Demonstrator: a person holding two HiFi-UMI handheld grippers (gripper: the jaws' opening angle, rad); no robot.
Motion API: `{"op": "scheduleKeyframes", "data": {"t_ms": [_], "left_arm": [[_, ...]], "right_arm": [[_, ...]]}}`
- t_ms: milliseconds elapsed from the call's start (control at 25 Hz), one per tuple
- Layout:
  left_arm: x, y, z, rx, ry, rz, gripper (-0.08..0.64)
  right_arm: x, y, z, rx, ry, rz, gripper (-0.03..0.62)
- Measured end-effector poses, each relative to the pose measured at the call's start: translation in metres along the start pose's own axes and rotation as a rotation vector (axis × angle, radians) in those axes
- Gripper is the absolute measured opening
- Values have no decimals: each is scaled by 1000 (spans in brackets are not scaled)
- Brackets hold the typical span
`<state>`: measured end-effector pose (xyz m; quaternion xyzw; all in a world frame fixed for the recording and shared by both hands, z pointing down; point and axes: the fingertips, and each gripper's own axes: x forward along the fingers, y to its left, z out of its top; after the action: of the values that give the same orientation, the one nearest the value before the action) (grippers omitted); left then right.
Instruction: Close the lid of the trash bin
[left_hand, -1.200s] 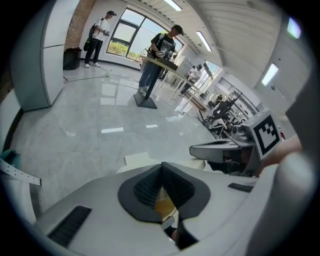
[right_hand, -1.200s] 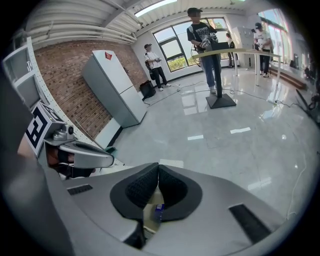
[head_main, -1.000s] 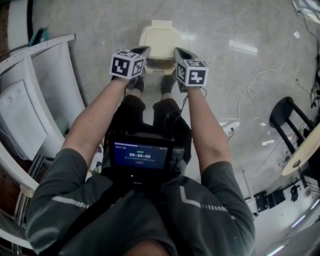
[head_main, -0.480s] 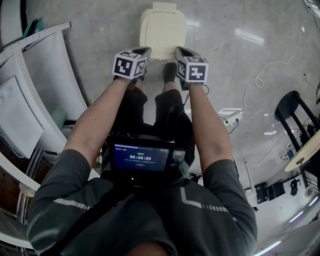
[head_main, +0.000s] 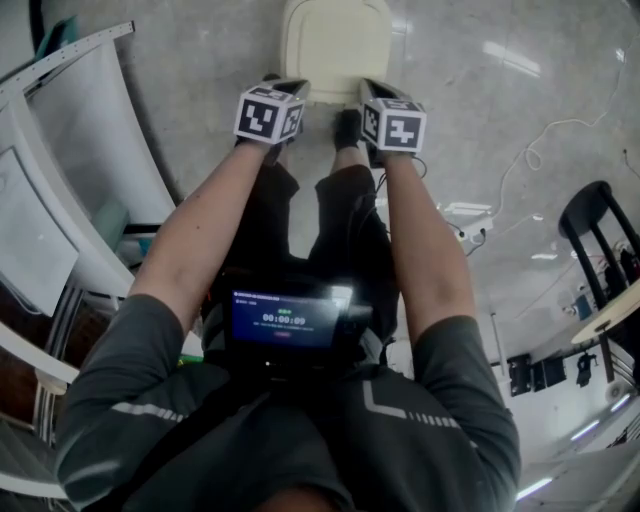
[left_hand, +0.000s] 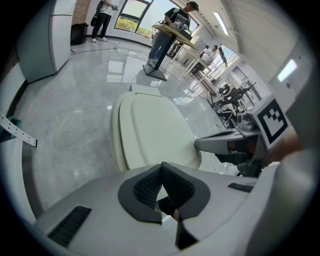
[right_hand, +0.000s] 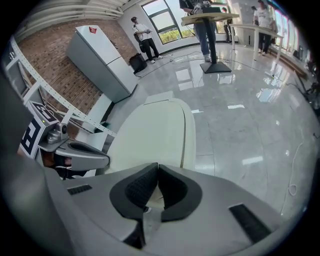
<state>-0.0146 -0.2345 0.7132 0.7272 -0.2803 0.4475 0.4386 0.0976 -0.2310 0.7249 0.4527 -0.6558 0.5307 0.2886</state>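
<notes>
Head view: trash bin (head_main: 300, 60) sits on the floor (head_main: 480, 150) dead ahead of the person, just past the shoes (head_main: 346, 126). Its cream lid (head_main: 335, 40) lies flat over the body. Neither gripper view shows a gap along the near edge, so I'd call it seated, or one press short. The left gripper (head_main: 292, 90) and right gripper (head_main: 372, 90) hang side by side over the lid's near edge, one by each front corner, about equally near. Whether either touches the lid, can't tell. Both have their jaws pressed together with nothing between them, as the left gripper view (left_hand: 161, 167) and right gripper view (right_hand: 157, 169) show. The hinge tab (left_hand: 145, 90) is on the far side, so the lid runs away from the person and the free edge is the near one. Any last push would go straight down there, either tool. Open floor beyond and right of the bin. White curved panel (head_main: 120, 130) left and cable (head_main: 530, 150) right, both well apart.
</notes>
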Motion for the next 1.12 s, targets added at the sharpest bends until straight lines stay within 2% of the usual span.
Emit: {"op": "scheduleKeyframes", "data": {"t_ms": [280,520,760,880,960,1120], "left_arm": [[2,1,-1,-12,-7,13,0],[3,1,1,-1,-10,20,0],[4,1,0,4,-10,21,0],[-3,0,16,-31,-82,6,0],[-10,-2,35,-60,-157,-14,0],[-18,-5,68,-16,-235,-37,0]], "right_arm": [[1,0,-1,-29,21,-15,3],[-4,-2,4,0,-23,-29,11],[-2,-3,3,4,-3,-41,11],[-1,-6,6,-30,-3,-89,11],[-4,-6,14,-17,-54,-93,11],[-13,-1,38,29,-160,-71,11]]}}
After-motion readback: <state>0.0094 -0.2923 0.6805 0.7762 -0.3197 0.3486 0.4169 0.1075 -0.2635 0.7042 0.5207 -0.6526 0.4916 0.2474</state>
